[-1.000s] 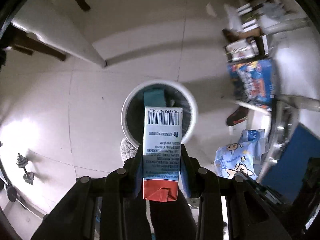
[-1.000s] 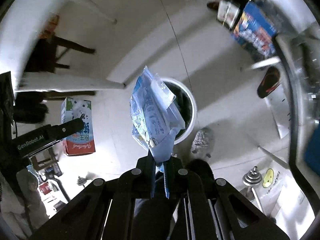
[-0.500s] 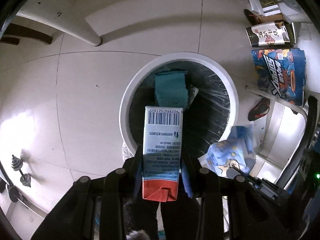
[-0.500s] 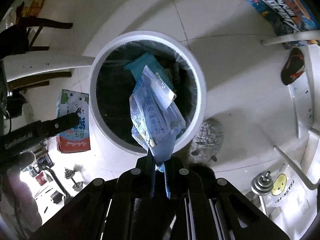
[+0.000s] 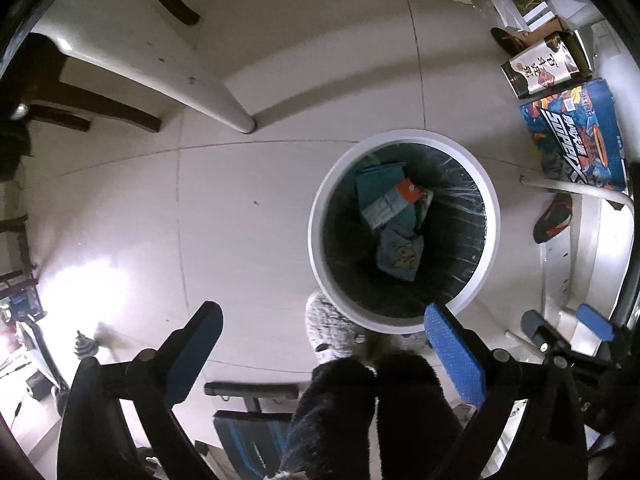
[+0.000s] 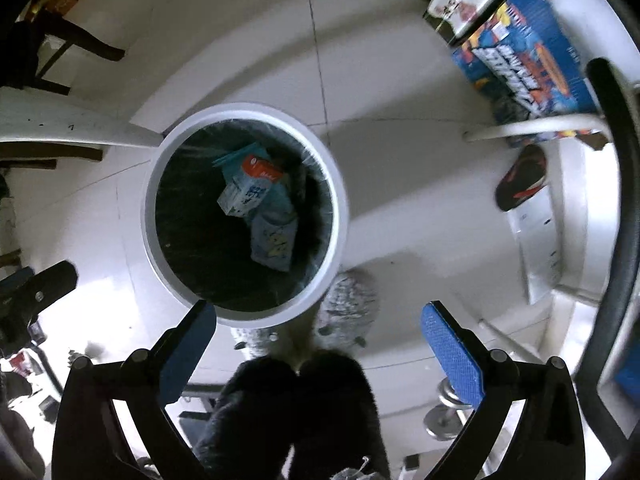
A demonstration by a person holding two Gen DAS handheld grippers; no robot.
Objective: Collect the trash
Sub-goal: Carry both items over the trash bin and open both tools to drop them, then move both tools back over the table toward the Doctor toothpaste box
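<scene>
A white round trash bin [image 5: 486, 184] with a black liner stands on the tiled floor; it also shows in the right wrist view [image 6: 340, 208]. Inside lie a blue-and-red milk carton [image 5: 390, 204] [image 6: 246, 190], a light blue snack bag [image 5: 400, 254] [image 6: 274, 242] and a teal box [image 5: 376, 176]. My left gripper [image 5: 320, 344] is open and empty above the floor, just left of the bin. My right gripper [image 6: 316, 338] is open and empty above the bin's near rim.
A white table leg [image 5: 236, 118] stands left of the bin. Colourful boxes [image 5: 576, 128] [image 6: 524, 64] and a red-and-black slipper [image 5: 554, 216] [image 6: 520, 178] lie to the right. The person's grey fuzzy slippers [image 6: 352, 300] are by the bin. Small dumbbells [image 5: 86, 346] lie at the left.
Both grippers opened. The milk carton dropped from the left gripper and the blue bag from the right gripper into the bin. Both grippers rose away from the bin.
</scene>
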